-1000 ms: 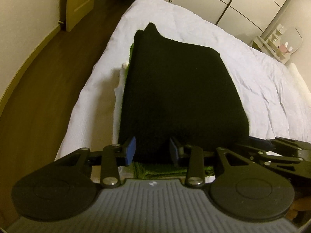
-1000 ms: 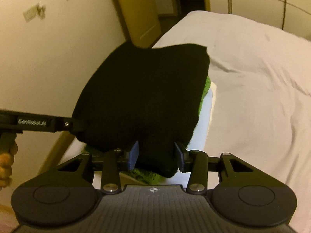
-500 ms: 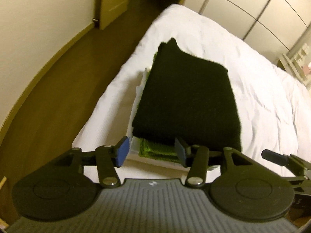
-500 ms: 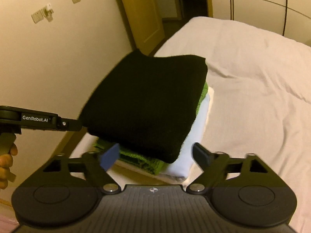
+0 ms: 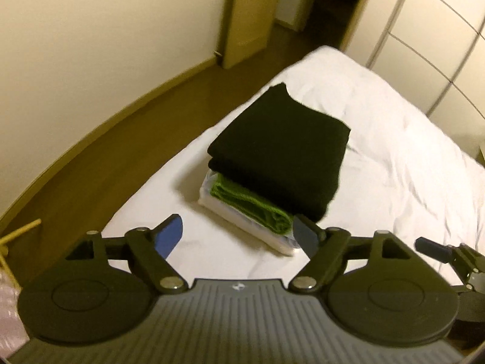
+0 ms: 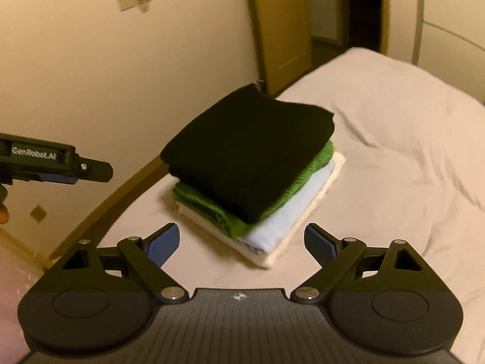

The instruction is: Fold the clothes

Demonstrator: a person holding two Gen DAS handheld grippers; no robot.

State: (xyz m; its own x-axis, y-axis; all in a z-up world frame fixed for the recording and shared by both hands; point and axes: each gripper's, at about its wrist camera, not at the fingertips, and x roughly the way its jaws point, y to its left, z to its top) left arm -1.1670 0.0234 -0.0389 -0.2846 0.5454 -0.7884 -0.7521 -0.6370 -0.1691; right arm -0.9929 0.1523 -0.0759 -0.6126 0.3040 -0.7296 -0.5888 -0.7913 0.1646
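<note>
Black garment (image 5: 282,154) is lying folded on top of the stack, over the green piece (image 6: 212,203), pale blue one (image 6: 288,215) and white one (image 6: 303,233), near the bed (image 5: 394,151) corner, squared for stability. Left tongs (image 5: 239,233) and right tongs (image 6: 241,241) are hanging wide apart, gripping nothing, clear of the stack.

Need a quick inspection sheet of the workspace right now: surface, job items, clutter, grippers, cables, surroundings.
Surface: white bed, sheet wrinkled.
Job's things: folded stack near the bed's corner; black garment on top, green garment under it, pale blue piece and white piece beneath.
Clutter: nothing seen on the bed.
Grippers: left gripper open, holding nothing; right gripper open, holding nothing.
Cables: nothing seen.
Surroundings: cream wall, wood floor, open door, wardrobe panels.
</note>
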